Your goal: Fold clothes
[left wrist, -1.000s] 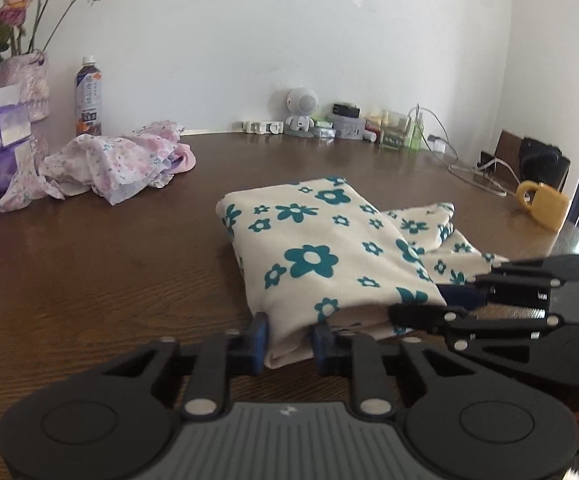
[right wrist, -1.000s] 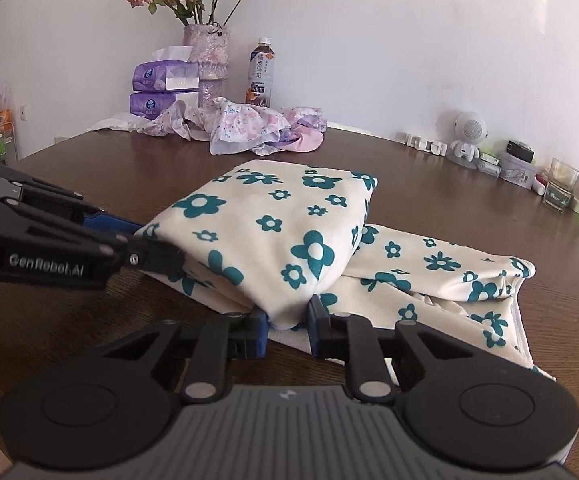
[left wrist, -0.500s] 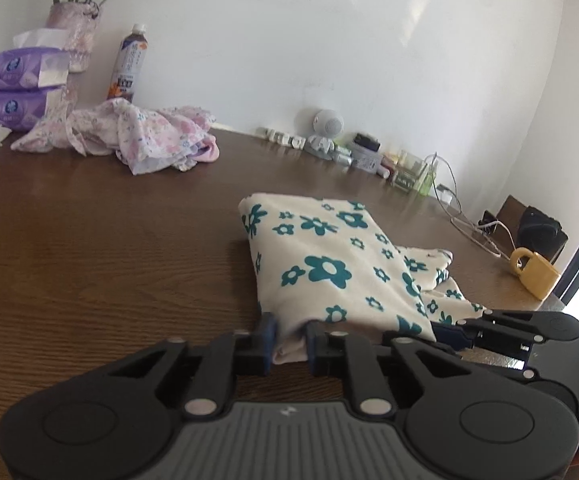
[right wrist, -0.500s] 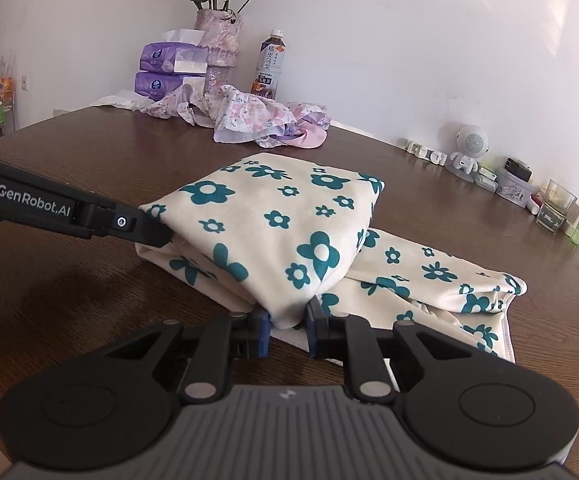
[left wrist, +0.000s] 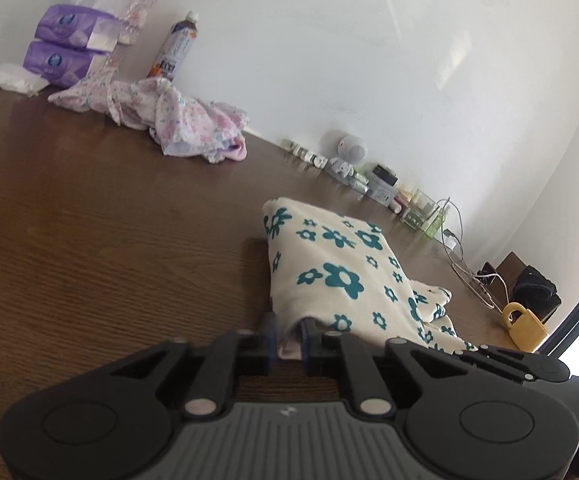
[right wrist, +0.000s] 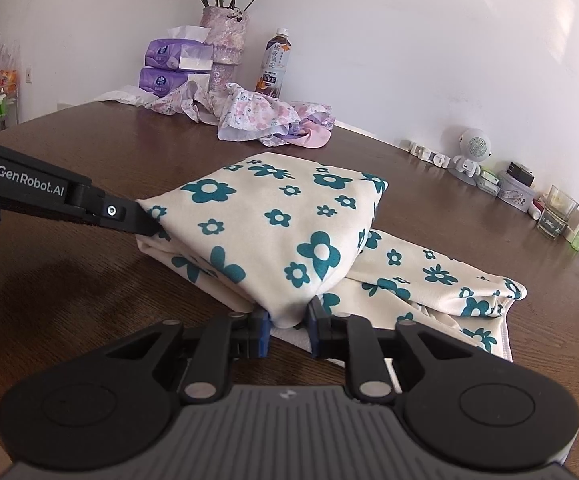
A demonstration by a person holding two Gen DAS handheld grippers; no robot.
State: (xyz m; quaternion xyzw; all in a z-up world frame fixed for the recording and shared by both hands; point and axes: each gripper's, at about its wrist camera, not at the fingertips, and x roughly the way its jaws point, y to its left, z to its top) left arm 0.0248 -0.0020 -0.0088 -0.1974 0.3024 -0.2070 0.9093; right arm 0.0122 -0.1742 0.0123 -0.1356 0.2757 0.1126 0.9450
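Left gripper [left wrist: 288, 338] pinches one corner of the floral cloth [right wrist: 281, 224]. Right gripper [right wrist: 288, 330] clamps the neighbouring corner, folded layer raised off the table [right wrist: 89, 280].

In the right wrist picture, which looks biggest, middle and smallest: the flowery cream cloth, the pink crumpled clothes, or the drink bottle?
Largest to smallest as they look in this view:
1. Cream cloth with teal flowers, though it lies nearest the camera, which enlarges it.
2. Crumpled pink floral clothes.
3. Plastic drink bottle with orange label, farthest back, so its true size is unsure.
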